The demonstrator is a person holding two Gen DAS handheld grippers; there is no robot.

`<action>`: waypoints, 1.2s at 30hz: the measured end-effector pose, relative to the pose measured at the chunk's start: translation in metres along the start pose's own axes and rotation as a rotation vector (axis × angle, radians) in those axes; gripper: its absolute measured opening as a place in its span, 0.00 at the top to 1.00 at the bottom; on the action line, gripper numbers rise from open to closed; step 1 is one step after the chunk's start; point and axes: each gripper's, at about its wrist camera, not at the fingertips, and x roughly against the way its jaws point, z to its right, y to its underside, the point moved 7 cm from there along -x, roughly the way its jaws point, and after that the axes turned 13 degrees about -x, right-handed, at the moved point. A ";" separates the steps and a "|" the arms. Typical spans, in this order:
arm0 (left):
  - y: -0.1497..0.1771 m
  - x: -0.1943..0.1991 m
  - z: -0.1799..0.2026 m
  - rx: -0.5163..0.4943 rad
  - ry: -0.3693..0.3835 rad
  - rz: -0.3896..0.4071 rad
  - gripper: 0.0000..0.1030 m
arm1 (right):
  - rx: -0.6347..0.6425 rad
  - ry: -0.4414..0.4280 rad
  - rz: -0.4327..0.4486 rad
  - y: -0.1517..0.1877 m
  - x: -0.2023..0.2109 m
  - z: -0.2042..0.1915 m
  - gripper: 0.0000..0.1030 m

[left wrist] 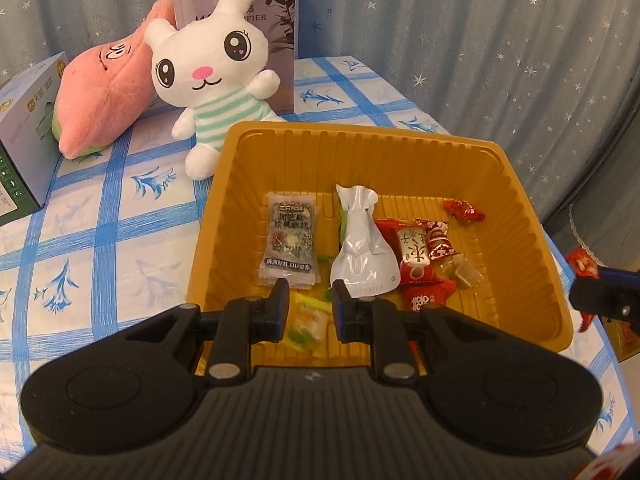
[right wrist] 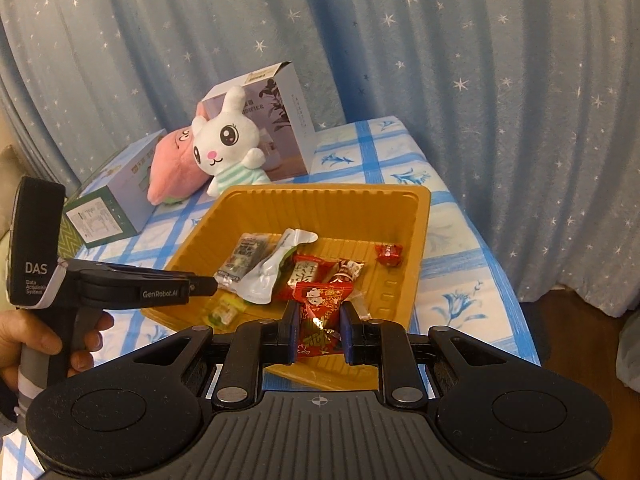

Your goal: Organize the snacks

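Note:
A yellow plastic tray (left wrist: 520, 216) (right wrist: 416, 248) on the checked table holds several snacks: a grey packet (left wrist: 289, 240), a silver pouch (left wrist: 362, 248), red candies (left wrist: 424, 260) and a green-yellow candy (left wrist: 307, 322). My left gripper (left wrist: 310, 308) is open and empty above the tray's near edge, over the green-yellow candy. My right gripper (right wrist: 319, 330) is shut on a red candy packet (right wrist: 320, 316) and holds it above the tray's near right edge. The left gripper also shows in the right wrist view (right wrist: 200, 286). The right gripper shows at the right edge of the left wrist view (left wrist: 600, 292).
A white rabbit plush (left wrist: 212, 76), a pink plush (left wrist: 104, 92), a grey carton (left wrist: 280, 32) and a tissue box (left wrist: 24, 136) stand behind and left of the tray. A starred blue curtain hangs behind. The table's right edge (right wrist: 516, 280) drops to the floor.

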 end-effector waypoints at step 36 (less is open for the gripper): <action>0.040 0.139 0.039 0.136 -0.198 0.067 0.36 | 0.027 -0.097 -0.079 0.011 0.009 0.005 0.27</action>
